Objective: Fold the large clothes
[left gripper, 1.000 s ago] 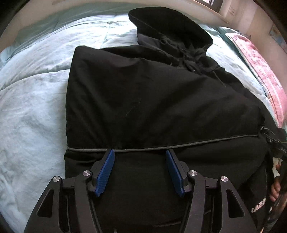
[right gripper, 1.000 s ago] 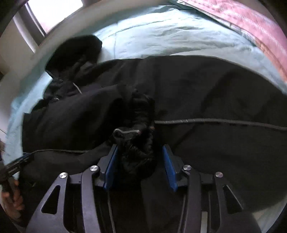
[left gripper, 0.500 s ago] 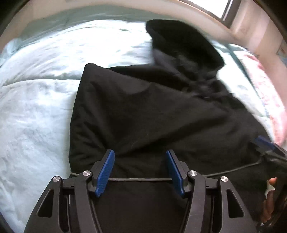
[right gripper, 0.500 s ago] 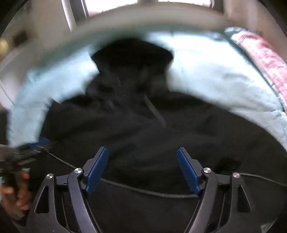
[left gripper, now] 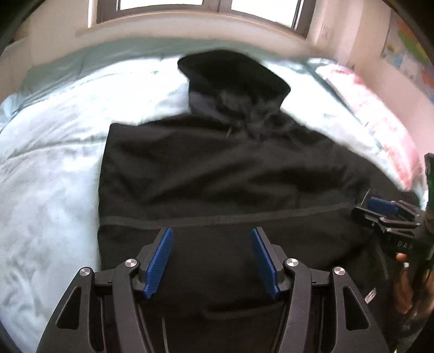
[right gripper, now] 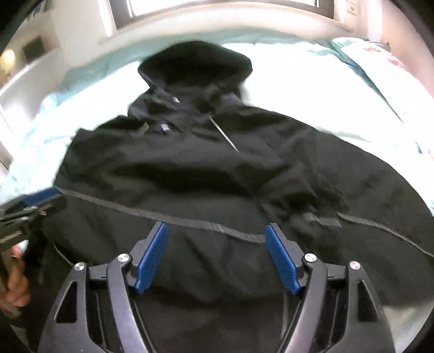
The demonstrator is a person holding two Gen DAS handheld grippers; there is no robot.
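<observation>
A large black hooded jacket point(left gripper: 217, 168) lies spread on a pale blue bed, hood point(left gripper: 233, 73) at the far end, a thin grey seam line point(left gripper: 217, 218) across its lower body. It also shows in the right wrist view point(right gripper: 206, 173) with its hood point(right gripper: 195, 65). My left gripper point(left gripper: 211, 258) is open and empty above the jacket's near hem. My right gripper point(right gripper: 217, 258) is open and empty over the hem too. Each gripper shows at the edge of the other's view: the right one point(left gripper: 390, 214), the left one point(right gripper: 29, 206).
The pale blue duvet point(left gripper: 48, 168) surrounds the jacket on the left and far sides. A pink patterned cover point(left gripper: 379, 116) lies at the right of the bed. A window and sill point(left gripper: 190, 16) run behind the bed.
The right gripper has let go of the bunched black fabric and opened wide. Both grippers have pulled back and tilted up, so the hood and window now show.
</observation>
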